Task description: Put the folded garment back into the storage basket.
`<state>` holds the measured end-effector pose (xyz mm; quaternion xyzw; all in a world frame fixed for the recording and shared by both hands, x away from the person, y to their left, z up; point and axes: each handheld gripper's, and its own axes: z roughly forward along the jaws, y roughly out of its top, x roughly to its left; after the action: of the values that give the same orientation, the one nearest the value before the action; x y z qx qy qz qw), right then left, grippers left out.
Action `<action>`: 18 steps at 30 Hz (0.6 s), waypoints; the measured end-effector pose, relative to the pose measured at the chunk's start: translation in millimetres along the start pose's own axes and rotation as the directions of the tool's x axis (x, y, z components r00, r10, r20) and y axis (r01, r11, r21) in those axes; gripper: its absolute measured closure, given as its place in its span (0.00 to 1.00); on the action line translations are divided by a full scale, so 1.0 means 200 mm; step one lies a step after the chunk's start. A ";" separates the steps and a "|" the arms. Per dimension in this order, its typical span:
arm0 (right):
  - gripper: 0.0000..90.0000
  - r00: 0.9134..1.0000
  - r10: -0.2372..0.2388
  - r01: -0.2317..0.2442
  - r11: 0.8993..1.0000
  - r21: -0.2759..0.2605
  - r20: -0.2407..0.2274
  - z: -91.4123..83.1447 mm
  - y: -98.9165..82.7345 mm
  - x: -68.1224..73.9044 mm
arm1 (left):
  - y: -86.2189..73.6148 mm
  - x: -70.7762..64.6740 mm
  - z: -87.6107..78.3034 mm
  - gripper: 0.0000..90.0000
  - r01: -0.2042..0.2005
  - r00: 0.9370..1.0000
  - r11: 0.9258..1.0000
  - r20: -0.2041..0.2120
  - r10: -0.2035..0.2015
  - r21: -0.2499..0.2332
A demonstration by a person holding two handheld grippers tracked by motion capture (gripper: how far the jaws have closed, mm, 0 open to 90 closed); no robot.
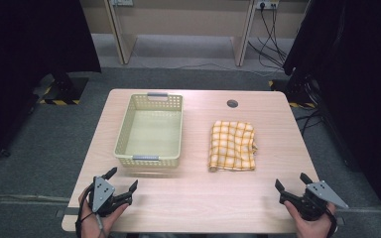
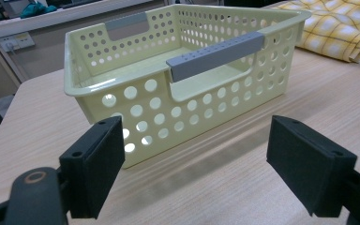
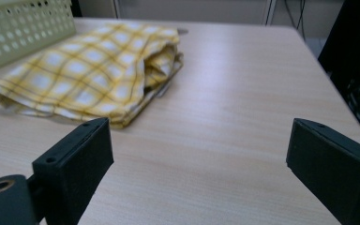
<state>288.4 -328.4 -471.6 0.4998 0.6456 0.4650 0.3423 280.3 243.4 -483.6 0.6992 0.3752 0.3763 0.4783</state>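
Note:
A pale yellow perforated basket (image 1: 124, 130) with grey handles stands empty on the left half of the table; it is close ahead in the left gripper view (image 2: 122, 98). A folded yellow checked cloth (image 1: 232, 145) lies to its right, flat on the wood, and the right gripper view has it ahead to the left (image 3: 89, 70). My left gripper (image 1: 124, 179) rests near the front left edge, jaws open and empty (image 2: 194, 164). My right gripper (image 1: 292, 181) sits at the front right, also open with nothing between its jaws (image 3: 199, 168).
The wooden table (image 1: 198, 198) has a round cable hole (image 1: 232, 103) at the back right. Beyond it are desk legs, wall sockets and cables. Dark stands with hazard-striped bases flank the table on the floor.

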 end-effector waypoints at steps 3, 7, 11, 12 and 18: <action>0.09 1.000 0.008 -0.008 1.000 0.002 -0.011 0.00 -0.01 0.01 | 0.00 0.00 -0.01 0.21 0.015 1.000 1.000 0.001 -0.015 -0.010; 0.08 1.000 0.007 -0.007 1.000 -0.003 -0.014 0.01 -0.01 0.01 | -0.01 0.01 -0.02 0.21 0.030 1.000 0.999 0.002 -0.030 -0.022; 0.07 1.000 -0.024 0.025 1.000 0.014 -0.016 0.01 -0.01 0.02 | 0.00 -0.01 -0.02 0.21 0.004 1.000 1.000 0.008 -0.004 -0.014; 0.07 0.999 -0.029 0.030 0.999 0.017 -0.014 0.02 -0.01 0.02 | 0.00 -0.01 -0.01 0.21 0.008 1.000 1.000 0.018 -0.008 -0.018; 0.08 0.999 -0.045 0.045 0.999 0.006 -0.024 0.03 0.08 0.01 | 0.09 -0.09 0.00 0.22 0.018 0.996 0.999 0.082 -0.015 -0.044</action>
<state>297.8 -324.3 -458.8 0.4808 0.6623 0.4610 0.3431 275.3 222.2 -469.2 0.7001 0.3524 0.3516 0.5119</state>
